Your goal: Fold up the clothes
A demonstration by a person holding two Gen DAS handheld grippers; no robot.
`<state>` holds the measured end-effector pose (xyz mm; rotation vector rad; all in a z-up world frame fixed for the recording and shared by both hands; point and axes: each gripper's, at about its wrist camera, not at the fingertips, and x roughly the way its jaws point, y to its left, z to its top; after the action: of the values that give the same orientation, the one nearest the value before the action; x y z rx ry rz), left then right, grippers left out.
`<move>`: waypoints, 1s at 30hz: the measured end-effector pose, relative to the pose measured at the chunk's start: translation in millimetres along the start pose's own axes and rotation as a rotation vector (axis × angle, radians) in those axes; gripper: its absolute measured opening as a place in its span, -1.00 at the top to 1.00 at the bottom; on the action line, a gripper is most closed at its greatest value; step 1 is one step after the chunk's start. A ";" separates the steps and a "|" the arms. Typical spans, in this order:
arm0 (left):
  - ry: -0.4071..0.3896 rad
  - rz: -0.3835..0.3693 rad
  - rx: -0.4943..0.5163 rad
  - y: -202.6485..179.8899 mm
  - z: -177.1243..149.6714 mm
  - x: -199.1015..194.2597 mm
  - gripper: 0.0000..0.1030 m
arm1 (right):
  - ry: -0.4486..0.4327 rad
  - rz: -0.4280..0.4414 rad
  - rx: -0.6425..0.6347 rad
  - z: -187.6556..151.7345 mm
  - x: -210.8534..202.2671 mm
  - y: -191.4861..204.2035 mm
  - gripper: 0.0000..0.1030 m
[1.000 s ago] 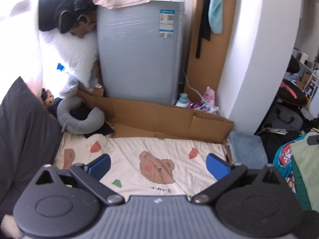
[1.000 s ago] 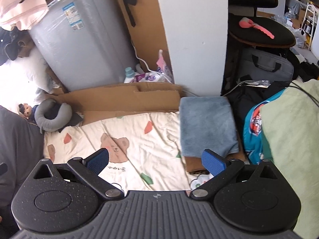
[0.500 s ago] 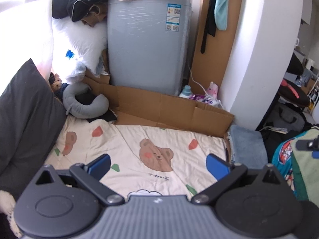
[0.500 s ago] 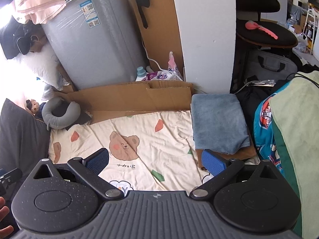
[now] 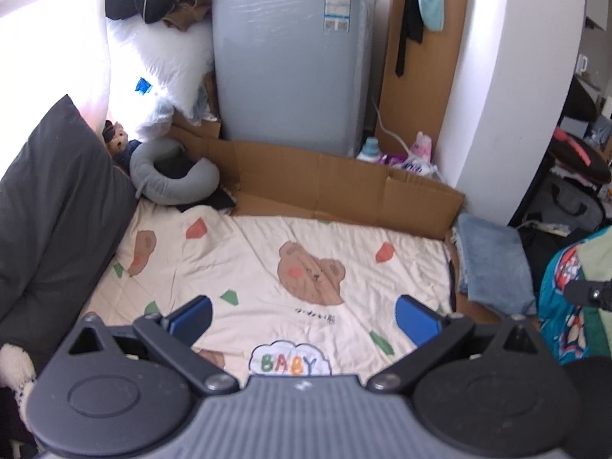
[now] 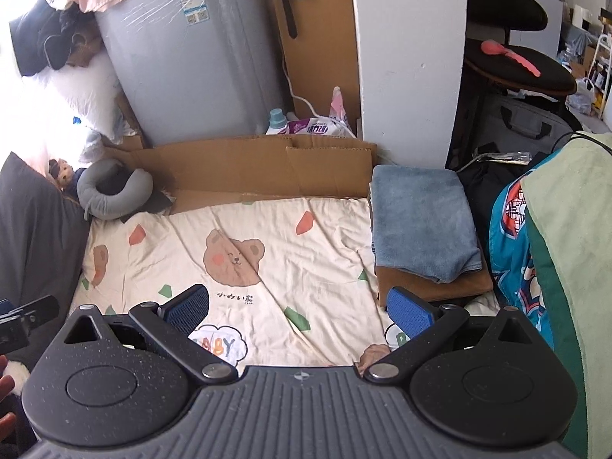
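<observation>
A folded blue-grey cloth [image 6: 420,222] lies on a brown folded piece [image 6: 459,287] at the right edge of the cream bear-print sheet [image 6: 306,248]; in the left wrist view the same blue-grey cloth [image 5: 493,260] is at the right beside the sheet [image 5: 267,267]. A teal patterned garment [image 6: 512,252] and a pale green one [image 6: 573,237] hang at the far right. My left gripper [image 5: 304,317] is open above the sheet, holding nothing. My right gripper [image 6: 298,311] is open too, its right fingertip near the brown piece's front corner.
A cardboard wall [image 5: 344,187] borders the sheet's far side, with a grey washing machine [image 5: 290,57] behind. A dark pillow [image 5: 49,206] and grey neck pillow [image 5: 172,179] sit left. A white pillar [image 6: 409,61], bags and a black chair [image 6: 524,72] stand right.
Both grippers have pulled back and risen, so more of the sheet shows, including the "BABY" cloud print. Both stay open and hold nothing.
</observation>
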<state>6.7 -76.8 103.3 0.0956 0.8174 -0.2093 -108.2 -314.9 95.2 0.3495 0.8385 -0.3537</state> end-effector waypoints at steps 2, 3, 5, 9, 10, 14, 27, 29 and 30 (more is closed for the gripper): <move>0.008 0.003 -0.011 0.1 -3.2 2.0 -0.99 | 0.015 -0.001 -0.001 -3.7 3.7 1.5 -0.99; 0.012 0.004 -0.015 -0.3 -4.6 2.8 -0.99 | 0.019 -0.002 -0.003 -5.7 4.6 2.6 -0.99; 0.015 0.004 -0.013 -2.4 -7.1 3.5 -0.99 | 0.026 -0.001 -0.009 -9.6 6.3 4.8 -0.99; 0.011 0.014 -0.011 -6.8 -11.9 4.0 -1.00 | 0.032 -0.005 -0.038 -17.5 8.1 8.8 -0.99; 0.011 0.021 -0.014 -7.7 -13.1 4.5 -1.00 | 0.035 -0.007 -0.043 -18.9 9.1 9.8 -0.99; 0.007 0.037 -0.008 -12.4 -16.1 7.7 -0.99 | 0.035 -0.006 -0.057 -22.8 8.4 15.6 -0.99; 0.007 0.034 0.011 -18.8 -17.5 11.6 -0.99 | 0.047 0.024 -0.093 -26.6 12.1 22.5 -0.99; 0.010 0.028 0.008 -18.3 -17.4 12.3 -0.99 | 0.048 0.026 -0.092 -26.5 12.3 21.7 -0.99; 0.011 0.025 0.006 -18.2 -17.2 12.6 -0.99 | 0.049 0.026 -0.092 -26.3 12.5 21.5 -0.99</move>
<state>-1.2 -93.6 82.3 0.1130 0.8260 -0.1878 -108.3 -286.5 72.7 0.2842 0.8944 -0.2823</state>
